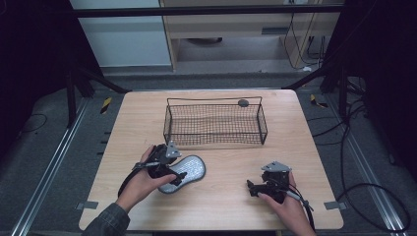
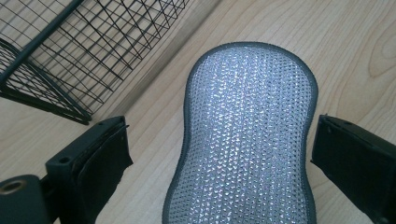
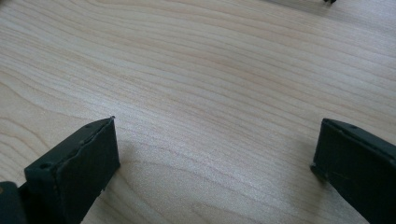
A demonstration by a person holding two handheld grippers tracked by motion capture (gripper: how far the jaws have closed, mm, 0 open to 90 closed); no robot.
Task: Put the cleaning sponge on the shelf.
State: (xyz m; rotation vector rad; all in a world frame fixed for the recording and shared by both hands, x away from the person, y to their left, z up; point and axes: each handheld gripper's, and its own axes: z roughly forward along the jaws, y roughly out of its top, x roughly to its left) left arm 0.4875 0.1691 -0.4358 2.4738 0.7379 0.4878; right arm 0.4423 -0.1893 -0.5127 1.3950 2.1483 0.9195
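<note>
Two hand-held grippers gape empty | left hand-held gripper (image 2: pixel 219 154) straddles scrubber pad (image 2: pixel 245 135) | risk: flat pad slips off tabletop (image 1: pixel 231 201), missing basket (image 1: pixel 215 123) | right hand-held gripper (image 3: pixel 215 163) idle

A wooden table (image 1: pixel 305 162) stands on a grey floor (image 1: pixel 44 162), with metal rails (image 1: pixel 59 162) running along the floor at its left and right. Black cables (image 1: pixel 354 162) trail over the floor on the right, and yellow-and-black tape marks (image 1: pixel 105 104) lie beyond the table's far corners. Farther off a pale wooden cabinet (image 1: pixel 231 24) stands against the back, a white panel (image 1: pixel 125 39) to its left, and a black bar (image 1: pixel 206 11) crosses above the far side.
</note>
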